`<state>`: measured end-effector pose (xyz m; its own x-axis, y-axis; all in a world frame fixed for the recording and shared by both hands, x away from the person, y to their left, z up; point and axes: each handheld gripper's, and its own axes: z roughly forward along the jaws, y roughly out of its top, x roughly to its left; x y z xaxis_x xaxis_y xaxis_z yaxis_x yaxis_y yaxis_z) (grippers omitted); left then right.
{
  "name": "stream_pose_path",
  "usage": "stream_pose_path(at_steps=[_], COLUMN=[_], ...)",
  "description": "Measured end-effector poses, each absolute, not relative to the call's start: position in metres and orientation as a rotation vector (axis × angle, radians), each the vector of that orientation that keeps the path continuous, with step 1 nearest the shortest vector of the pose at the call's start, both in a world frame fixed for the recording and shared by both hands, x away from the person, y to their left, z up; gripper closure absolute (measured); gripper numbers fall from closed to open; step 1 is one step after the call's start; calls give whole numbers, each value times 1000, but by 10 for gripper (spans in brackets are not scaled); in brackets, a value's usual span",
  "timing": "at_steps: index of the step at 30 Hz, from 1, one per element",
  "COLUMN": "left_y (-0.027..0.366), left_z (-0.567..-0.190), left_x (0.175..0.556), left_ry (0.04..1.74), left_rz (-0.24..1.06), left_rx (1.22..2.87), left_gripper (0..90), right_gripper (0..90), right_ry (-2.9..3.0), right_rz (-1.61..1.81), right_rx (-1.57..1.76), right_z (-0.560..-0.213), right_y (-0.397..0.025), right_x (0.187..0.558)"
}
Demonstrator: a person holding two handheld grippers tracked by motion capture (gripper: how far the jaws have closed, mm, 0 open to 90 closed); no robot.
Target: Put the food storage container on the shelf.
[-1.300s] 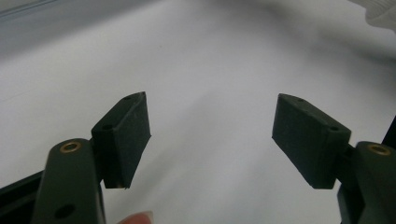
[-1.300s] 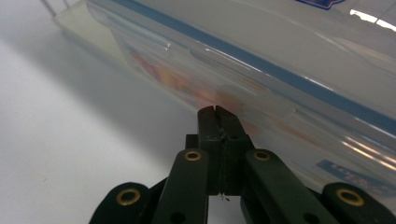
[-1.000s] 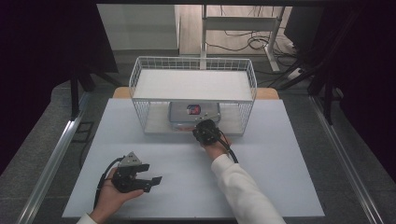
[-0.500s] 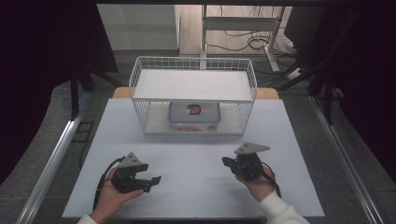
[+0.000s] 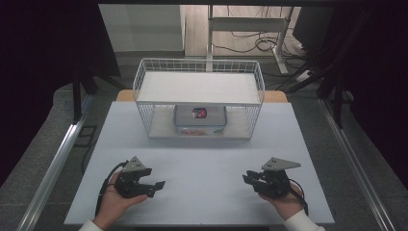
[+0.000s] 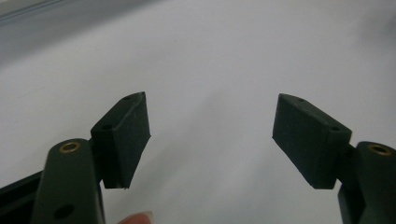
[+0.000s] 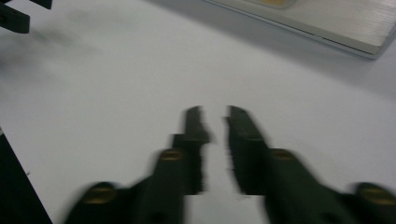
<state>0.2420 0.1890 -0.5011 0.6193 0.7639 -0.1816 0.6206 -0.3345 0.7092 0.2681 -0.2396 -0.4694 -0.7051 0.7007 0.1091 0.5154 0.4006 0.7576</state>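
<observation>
My left gripper (image 5: 157, 186) rests low at the front left of the white table (image 5: 202, 163), held in a hand. Its jaws stand wide open with nothing between them, as the left gripper view (image 6: 210, 135) shows. My right gripper (image 5: 248, 177) sits at the front right, pointing left across the table. In the blurred right gripper view (image 7: 215, 121) its jaws are shut to a thin slit and hold nothing. A clear lidded container (image 5: 199, 120) with a red item (image 5: 199, 113) inside sits on the lower level of a white wire rack (image 5: 139, 84) at the back.
The rack has a white upper shelf (image 5: 199, 86) over the container. A pale base edge (image 7: 327, 23) crosses the top right of the right gripper view. Dark floor, metal rails and cables surround the table.
My right gripper drew back from the rack's front opening to the front right of the table, leaving the container in the rack. The left gripper stayed put.
</observation>
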Motion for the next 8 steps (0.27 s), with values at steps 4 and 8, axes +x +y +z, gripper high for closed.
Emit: stream_pose_path(at_steps=[4, 8], left_y=[189, 188], left_z=[-501, -501], left_x=[242, 242], left_ry=[1086, 1083], left_rz=[236, 237], left_rx=[2063, 2066], left_gripper=[267, 265], right_gripper=[335, 265], right_ry=[2398, 2376], right_rz=[1196, 1205], right_rx=[1106, 1108], right_z=[-469, -469], right_y=[-237, -240], right_x=[268, 268])
